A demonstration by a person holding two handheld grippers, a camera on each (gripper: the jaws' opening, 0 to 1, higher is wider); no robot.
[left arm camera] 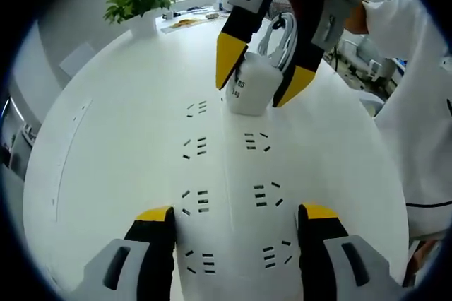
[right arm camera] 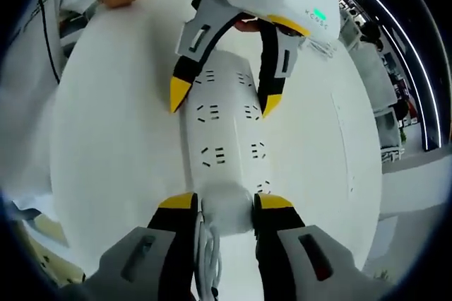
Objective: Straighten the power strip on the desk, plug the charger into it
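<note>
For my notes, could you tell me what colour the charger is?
White; the charger shows best in the left gripper view, between the right gripper's fingers.

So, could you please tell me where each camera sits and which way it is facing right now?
Left gripper view: rides on the left gripper, looking along the power strip at the right gripper holding the charger; a sleeve shows beside it.
Right gripper view: rides on the right gripper, shut on the charger, facing back along the power strip at the left gripper.
Shared: strip, charger, white desk, both grippers.
</note>
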